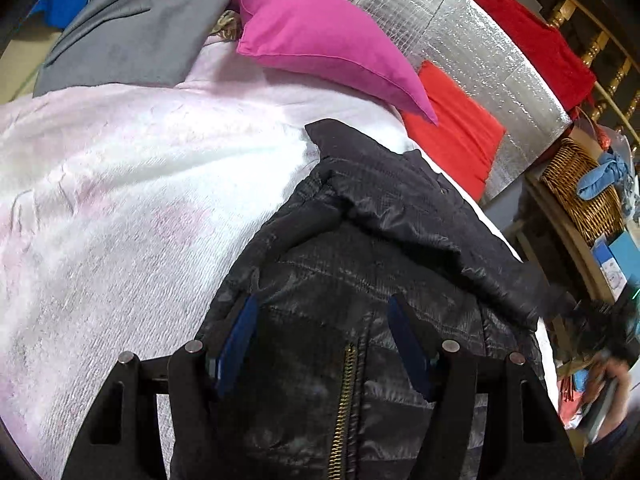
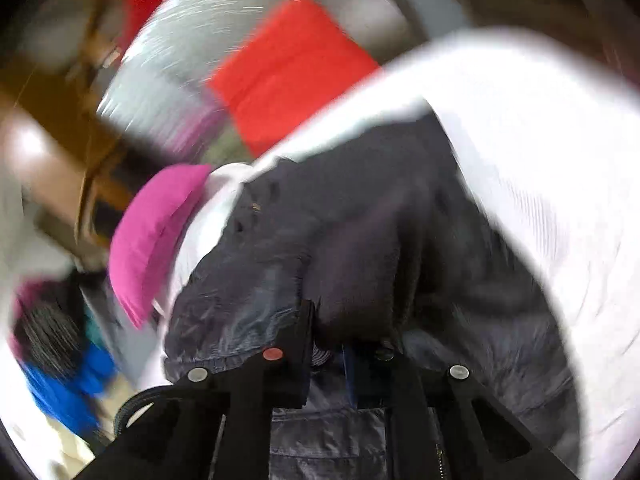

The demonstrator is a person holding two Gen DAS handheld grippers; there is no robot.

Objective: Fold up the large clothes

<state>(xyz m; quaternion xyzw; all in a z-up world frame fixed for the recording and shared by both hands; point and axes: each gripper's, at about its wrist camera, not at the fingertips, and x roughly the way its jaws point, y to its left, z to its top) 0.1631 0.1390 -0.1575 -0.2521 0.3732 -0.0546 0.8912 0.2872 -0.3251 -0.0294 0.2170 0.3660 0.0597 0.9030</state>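
Shiny quilted black jacket (image 1: pixel 360 264), brass zipper (image 1: pixel 344 400)

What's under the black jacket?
The black jacket lies on a white blanket, which shows all around it. Anything else beneath it is covered.

magenta pillow (image 1: pixel 320 40), red cushion (image 1: pixel 456 136), wicker basket (image 1: pixel 580 188)
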